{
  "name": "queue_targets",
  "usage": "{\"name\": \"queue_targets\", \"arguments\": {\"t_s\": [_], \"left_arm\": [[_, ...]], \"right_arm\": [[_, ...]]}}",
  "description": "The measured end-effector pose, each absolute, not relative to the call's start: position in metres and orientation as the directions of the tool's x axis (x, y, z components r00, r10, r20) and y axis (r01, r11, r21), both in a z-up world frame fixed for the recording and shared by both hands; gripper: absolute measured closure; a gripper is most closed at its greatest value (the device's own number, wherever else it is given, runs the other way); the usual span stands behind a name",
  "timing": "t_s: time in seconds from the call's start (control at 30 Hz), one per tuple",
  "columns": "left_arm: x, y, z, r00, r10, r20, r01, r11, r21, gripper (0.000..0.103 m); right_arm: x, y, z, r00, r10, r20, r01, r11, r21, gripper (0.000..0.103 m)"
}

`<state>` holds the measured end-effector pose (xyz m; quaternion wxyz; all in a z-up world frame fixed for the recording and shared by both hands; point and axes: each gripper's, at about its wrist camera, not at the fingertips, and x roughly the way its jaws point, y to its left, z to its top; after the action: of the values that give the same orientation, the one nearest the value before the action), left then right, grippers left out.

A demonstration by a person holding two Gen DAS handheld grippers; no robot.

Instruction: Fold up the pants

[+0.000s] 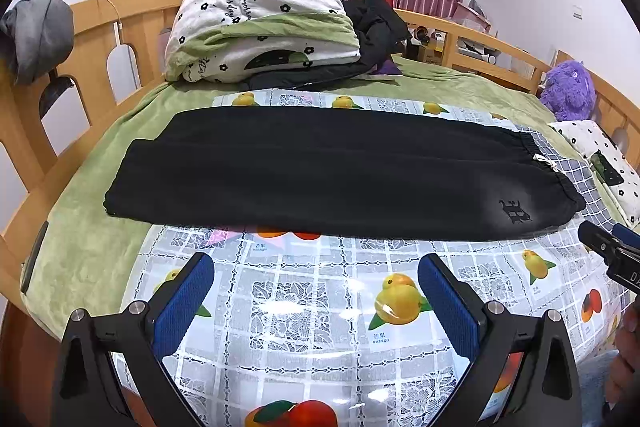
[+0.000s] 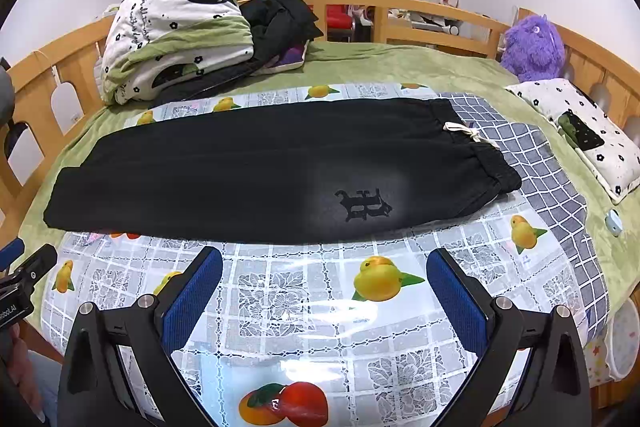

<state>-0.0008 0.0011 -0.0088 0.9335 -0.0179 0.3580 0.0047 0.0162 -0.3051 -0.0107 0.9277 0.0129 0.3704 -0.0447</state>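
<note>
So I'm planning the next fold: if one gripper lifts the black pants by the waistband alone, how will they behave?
The black pants will probably sag and drape, not lift stiffly: they lie limp and flat, already folded leg over leg. The fabric looks thick, so likely fairly heavy for one pinch. On the glossy fruit-print cloth the trailing legs may slide rather than stay put. Both grippers, left and right, are open.

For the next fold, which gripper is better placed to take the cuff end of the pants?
Probably the left gripper: the pants have their cuffs toward its side, while the waistband lies nearer the right gripper. Both are open and empty.
</note>
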Motion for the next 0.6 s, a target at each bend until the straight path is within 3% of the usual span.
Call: {"name": "queue_targets", "arguments": {"t_s": [0.6], "left_arm": [[-0.0015,0.0024,-0.0095,0.741,-0.006,-0.672,-0.025,0.999,-0.036,0.0]], "right_arm": [[0.0175,-0.3034,-0.012,0.717,-0.073,-0.693,0.089,0.996,-0.013,0.002]]}}
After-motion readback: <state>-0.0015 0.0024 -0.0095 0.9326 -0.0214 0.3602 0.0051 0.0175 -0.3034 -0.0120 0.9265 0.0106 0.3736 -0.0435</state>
